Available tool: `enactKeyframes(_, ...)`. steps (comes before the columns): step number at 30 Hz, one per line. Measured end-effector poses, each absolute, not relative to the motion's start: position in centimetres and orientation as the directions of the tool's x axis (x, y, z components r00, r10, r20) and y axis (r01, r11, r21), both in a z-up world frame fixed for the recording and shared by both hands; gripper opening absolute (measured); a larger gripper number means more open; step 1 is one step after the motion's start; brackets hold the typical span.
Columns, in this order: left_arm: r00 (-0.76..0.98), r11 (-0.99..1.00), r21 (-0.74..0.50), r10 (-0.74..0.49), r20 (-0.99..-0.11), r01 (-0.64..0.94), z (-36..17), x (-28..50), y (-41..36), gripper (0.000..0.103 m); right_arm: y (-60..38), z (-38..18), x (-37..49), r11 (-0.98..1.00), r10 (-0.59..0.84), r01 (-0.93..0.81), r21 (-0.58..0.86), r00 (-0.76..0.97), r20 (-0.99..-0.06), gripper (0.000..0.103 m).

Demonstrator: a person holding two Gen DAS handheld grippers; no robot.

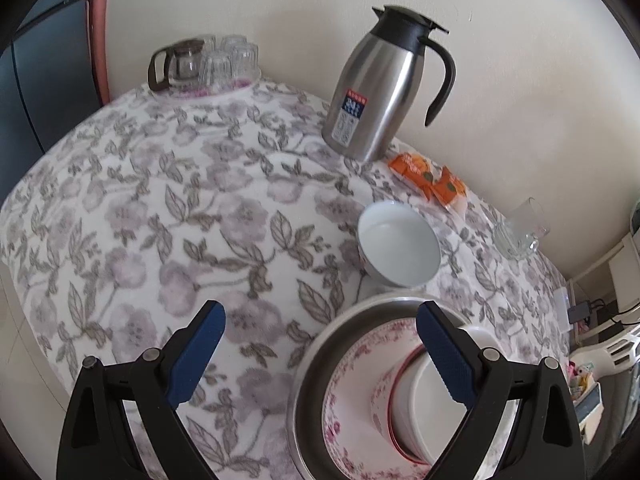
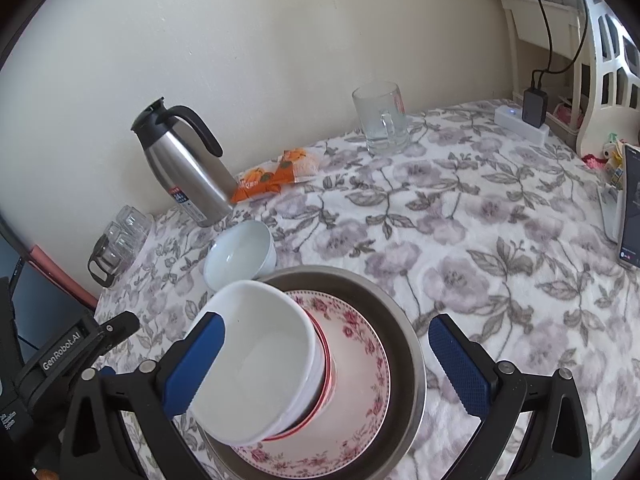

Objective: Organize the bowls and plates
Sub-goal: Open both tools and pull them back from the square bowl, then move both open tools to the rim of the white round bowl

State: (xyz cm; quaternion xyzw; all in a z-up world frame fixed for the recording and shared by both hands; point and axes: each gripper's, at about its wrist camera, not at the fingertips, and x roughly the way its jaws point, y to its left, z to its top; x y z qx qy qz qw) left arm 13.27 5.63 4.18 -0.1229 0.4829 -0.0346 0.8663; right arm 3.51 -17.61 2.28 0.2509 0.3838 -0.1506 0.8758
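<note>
Landmark: steel basin point(image 2: 404, 344), near edge of floral-cloth table point(image 2: 500, 248).

Stack inside basin: floral plate point(image 2: 360, 368) at bottom, red-rimmed bowl point(image 2: 326, 364) on it, white bowl point(image 2: 260, 360) on top, tilted, not seated flat.

Loose item: second white bowl point(image 2: 240, 252), on cloth just behind basin, touching or nearly touching its far rim; can't tell which.

Right gripper point(image 2: 326, 364): jaws at full spread, straddling the stack, nothing held. Left pad point(image 2: 196, 360) looks close to top bowl's wall; contact can't be confirmed.

Left gripper point(image 1: 320, 352): jaws wide, empty, over basin's left rim and bare cloth.

Step, in my judgement: top bowl just stacked, grip off. Next: fetch loose bowl behind basin, nest it on the stack; tilted top bowl may need levelling first, else slip risk.
</note>
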Motion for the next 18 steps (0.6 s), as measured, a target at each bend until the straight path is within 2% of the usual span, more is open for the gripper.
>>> enactKeyframes(9, 0.592, 0.976, -0.212, -0.14, -0.793, -0.053, 5.0, 14.4, 5.7, 0.096, -18.1, 2.3, 4.5, 0.836, -0.025, 0.423, 0.35, 0.666, -0.746, 0.103)
enactKeyframes(18, 0.525, 0.971, -0.236, -0.178, -0.832, -0.046, 3.7, 16.9, 5.2, 0.096, -18.8, 2.6, 5.5, 0.845, 0.008, 0.383, 0.373, 0.689, -0.725, 0.103)
